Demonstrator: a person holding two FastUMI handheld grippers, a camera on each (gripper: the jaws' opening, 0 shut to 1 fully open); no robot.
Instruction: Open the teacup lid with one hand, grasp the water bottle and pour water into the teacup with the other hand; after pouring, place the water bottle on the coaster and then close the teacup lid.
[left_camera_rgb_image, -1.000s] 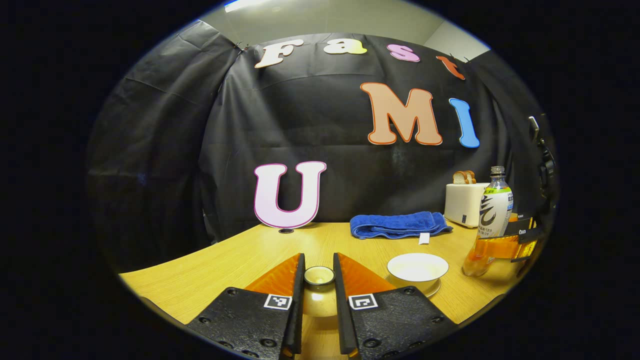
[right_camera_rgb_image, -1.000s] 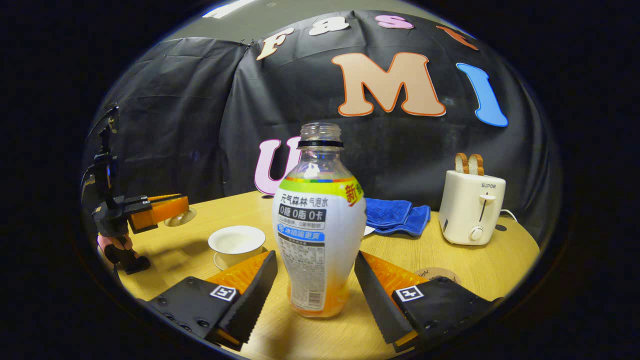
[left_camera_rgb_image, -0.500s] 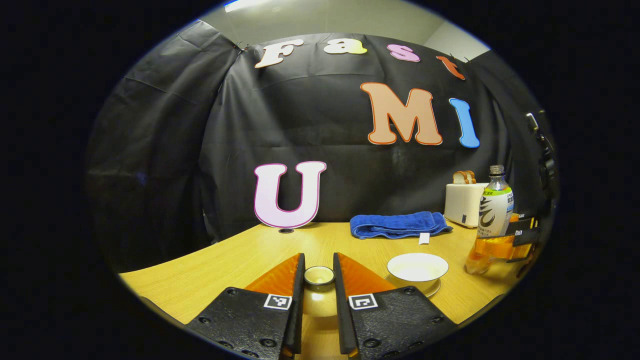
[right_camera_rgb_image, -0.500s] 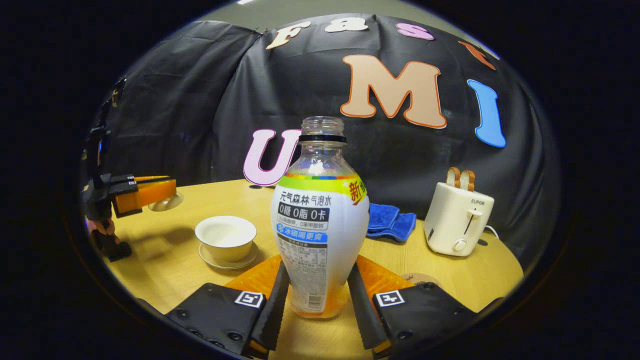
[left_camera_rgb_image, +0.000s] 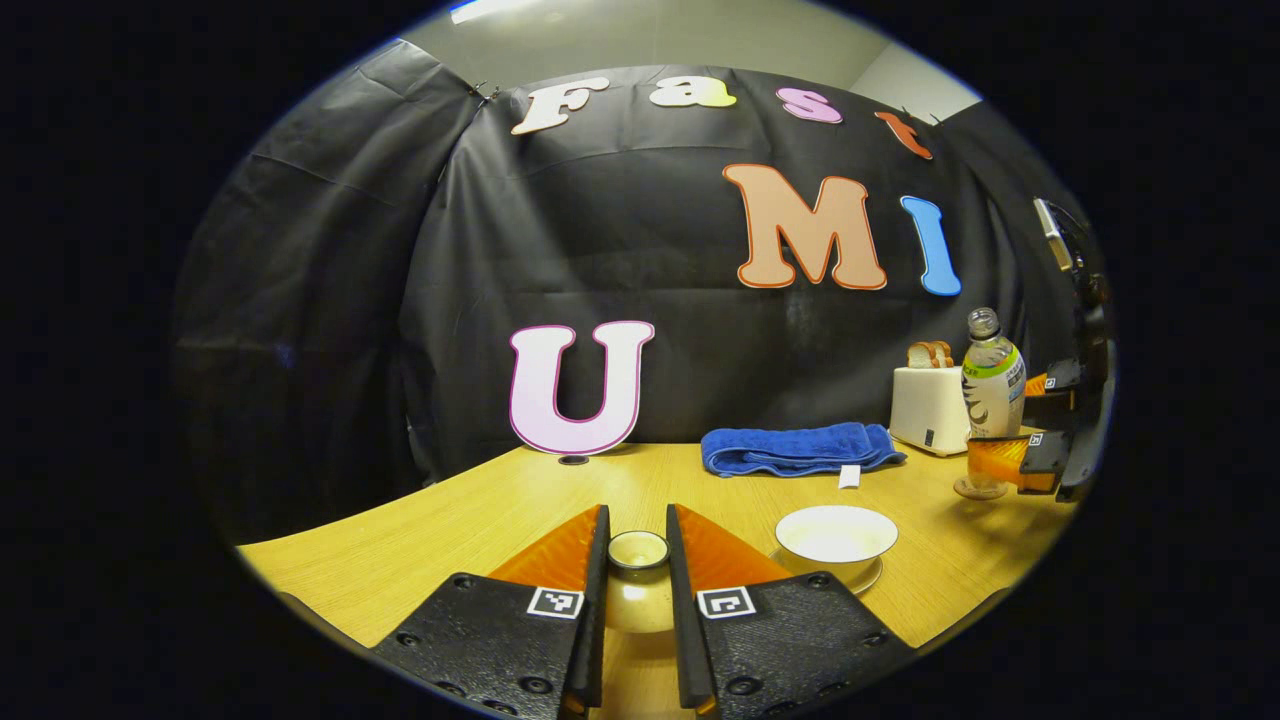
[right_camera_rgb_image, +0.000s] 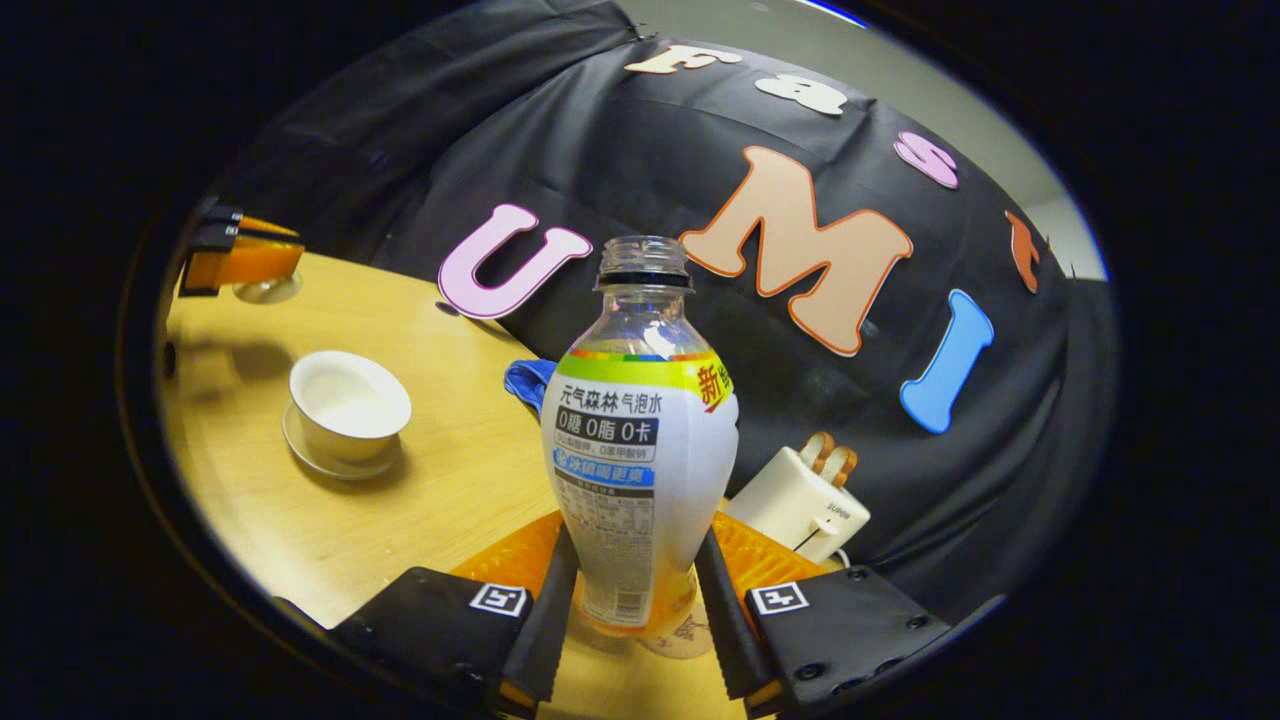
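Right gripper (right_camera_rgb_image: 632, 610) jaws pinch the uncapped bottle (right_camera_rgb_image: 640, 440), lifted and tilted. Left gripper (left_camera_rgb_image: 636, 590) jaws pinch the lid (left_camera_rgb_image: 638, 550) off the worktop (left_camera_rgb_image: 480, 520). Open teacup (right_camera_rgb_image: 350, 405) sits at ten o'clock from the bottle. Risk: tilting early spills short of the teacup.

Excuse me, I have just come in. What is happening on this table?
A person works two handheld grippers. The left gripper holds the teacup lid by its knob, off the open teacup. The right gripper is clamped on the uncapped water bottle, lifted off the table. No water is pouring yet.
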